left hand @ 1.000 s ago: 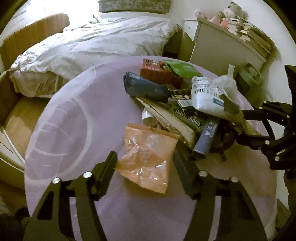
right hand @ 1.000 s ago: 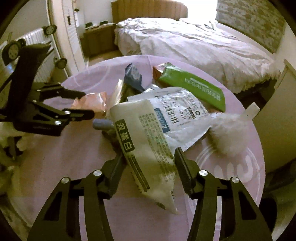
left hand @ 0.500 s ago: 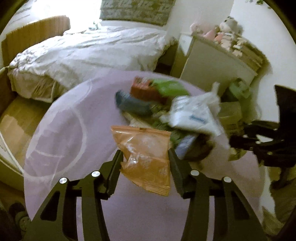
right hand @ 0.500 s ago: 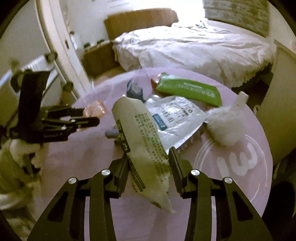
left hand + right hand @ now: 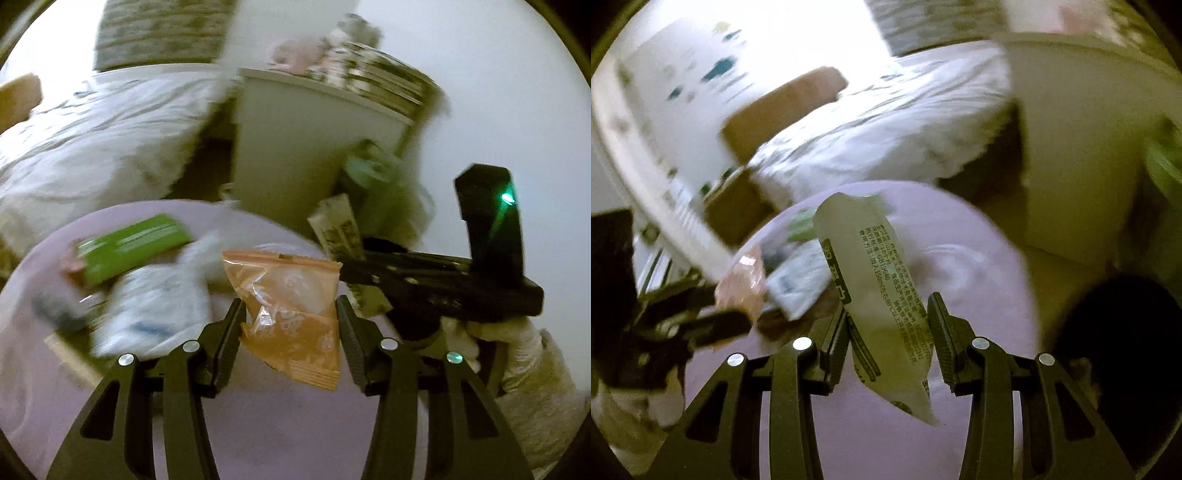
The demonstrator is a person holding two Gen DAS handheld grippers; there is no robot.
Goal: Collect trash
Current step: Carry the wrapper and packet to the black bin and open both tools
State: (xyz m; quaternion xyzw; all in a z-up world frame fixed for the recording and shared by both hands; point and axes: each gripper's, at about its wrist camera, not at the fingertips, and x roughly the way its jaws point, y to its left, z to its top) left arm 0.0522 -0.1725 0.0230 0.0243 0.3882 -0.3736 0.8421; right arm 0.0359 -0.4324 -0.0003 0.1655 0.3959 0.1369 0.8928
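My left gripper (image 5: 290,306) is shut on a crinkled orange snack packet (image 5: 291,314), which hangs clear above the round purple surface (image 5: 258,424). My right gripper (image 5: 888,308) is shut on a long cream packet (image 5: 882,295) with black print, also lifted off the surface. Both views are blurred by motion. In the left wrist view a green packet (image 5: 129,245) and a white printed bag (image 5: 155,302) still lie in the pile at the left. In the right wrist view the other gripper shows at the left with the orange packet (image 5: 742,284).
A bed with white bedding (image 5: 92,147) lies behind the purple surface. A white cabinet (image 5: 306,147) topped with books and soft toys stands at the back right, with a green container (image 5: 373,170) beside it. A dark round shape (image 5: 1119,343) sits low at the right.
Both grippers have closed on their packets and lifted them off the pile. Both have swung to the right, so the pile now sits to the left and the cabinet fills more of the view.
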